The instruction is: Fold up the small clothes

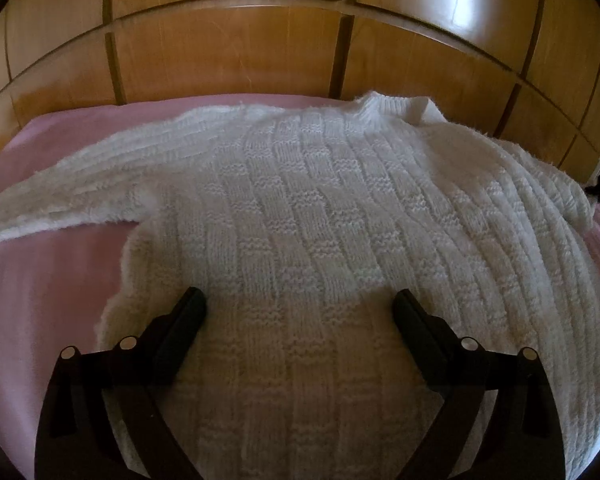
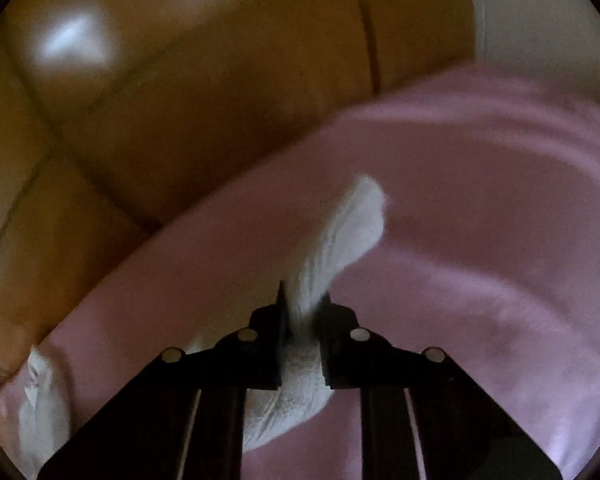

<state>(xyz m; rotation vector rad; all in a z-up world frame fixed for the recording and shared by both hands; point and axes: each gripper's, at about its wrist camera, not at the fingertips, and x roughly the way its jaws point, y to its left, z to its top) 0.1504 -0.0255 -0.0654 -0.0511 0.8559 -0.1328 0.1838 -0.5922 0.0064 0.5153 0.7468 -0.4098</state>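
Right gripper [image 2: 302,312] clamped on sweater [image 1: 320,220] sleeve, cuff pointing ahead | left gripper [image 1: 300,308] spread wide above the hem | I judge right nearer for folding inward

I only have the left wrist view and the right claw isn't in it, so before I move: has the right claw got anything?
Observer: Yes, the right claw is shut on a white knitted sleeve.
Operator: Is the cuff hanging free?
Observer: Its end sticks out past the fingertips, above the pink sheet.
Operator: Anything else near it?
Observer: Wooden panelling stands behind the sheet's edge.
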